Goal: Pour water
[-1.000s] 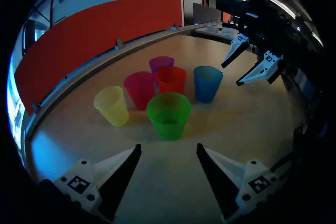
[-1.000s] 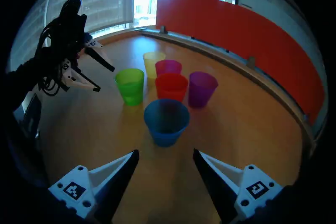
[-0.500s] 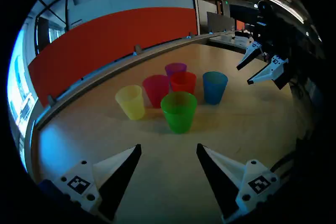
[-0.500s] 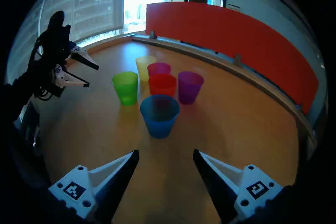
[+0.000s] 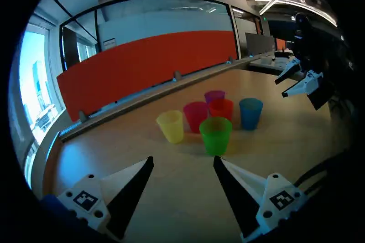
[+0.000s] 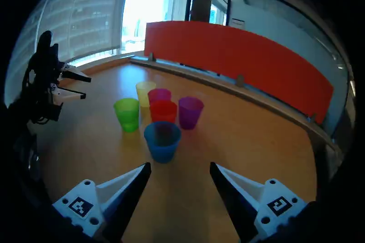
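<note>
Several plastic cups stand upright in a tight cluster on the wooden table (image 5: 283, 152). In the left gripper view the green cup (image 5: 215, 135) is nearest, with the yellow cup (image 5: 170, 126), pink cup (image 5: 195, 116), red cup (image 5: 221, 109), purple cup (image 5: 214, 96) and blue cup (image 5: 250, 113) behind it. My left gripper (image 5: 182, 163) is open and empty, short of the green cup. In the right gripper view the blue cup (image 6: 162, 141) is nearest, with the green cup (image 6: 127, 114), red cup (image 6: 163, 111) and purple cup (image 6: 190, 112) beyond. My right gripper (image 6: 180, 168) is open and empty.
A long red partition (image 5: 150, 67) runs along the table's far edge. Bright windows (image 6: 148, 12) lie beyond the table. Each gripper appears in the other's view, held up off the table: the right one (image 5: 303, 81) and the left one (image 6: 68, 85).
Both grippers have pulled back and up from the cups, which now look smaller and farther off. The cups have not moved. Both grippers stay open.
</note>
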Available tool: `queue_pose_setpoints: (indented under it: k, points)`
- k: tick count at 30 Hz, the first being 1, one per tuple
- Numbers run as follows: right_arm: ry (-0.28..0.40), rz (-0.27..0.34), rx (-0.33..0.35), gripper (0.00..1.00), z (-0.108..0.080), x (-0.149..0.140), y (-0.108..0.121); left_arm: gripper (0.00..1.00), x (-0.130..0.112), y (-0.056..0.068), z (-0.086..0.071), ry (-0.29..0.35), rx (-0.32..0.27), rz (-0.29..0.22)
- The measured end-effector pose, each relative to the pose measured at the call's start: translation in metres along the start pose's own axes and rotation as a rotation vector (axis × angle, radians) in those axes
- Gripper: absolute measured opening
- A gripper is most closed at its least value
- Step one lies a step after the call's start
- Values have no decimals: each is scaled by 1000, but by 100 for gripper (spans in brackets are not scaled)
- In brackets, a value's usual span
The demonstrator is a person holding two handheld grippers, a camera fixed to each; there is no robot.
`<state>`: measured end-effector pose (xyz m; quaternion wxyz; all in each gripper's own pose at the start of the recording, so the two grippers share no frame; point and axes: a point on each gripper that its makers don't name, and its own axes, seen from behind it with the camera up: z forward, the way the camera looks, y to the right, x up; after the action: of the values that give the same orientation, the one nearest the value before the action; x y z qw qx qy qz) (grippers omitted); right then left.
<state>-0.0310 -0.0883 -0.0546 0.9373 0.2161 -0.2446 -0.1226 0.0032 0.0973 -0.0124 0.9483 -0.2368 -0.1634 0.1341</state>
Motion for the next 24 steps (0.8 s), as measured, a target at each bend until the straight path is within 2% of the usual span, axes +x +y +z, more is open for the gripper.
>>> queue_pose_setpoints:
  k: [13,18,24]
  points:
    - [155,18,-129,100,-14,34,14,98,14,-32,-28,113,145,-109]
    - [200,29,-181,100,-16,43,20,98,20,-40,-35,148,188,-132]
    - [287,73,-244,100,-21,59,30,98,27,-50,-42,197,249,-148]
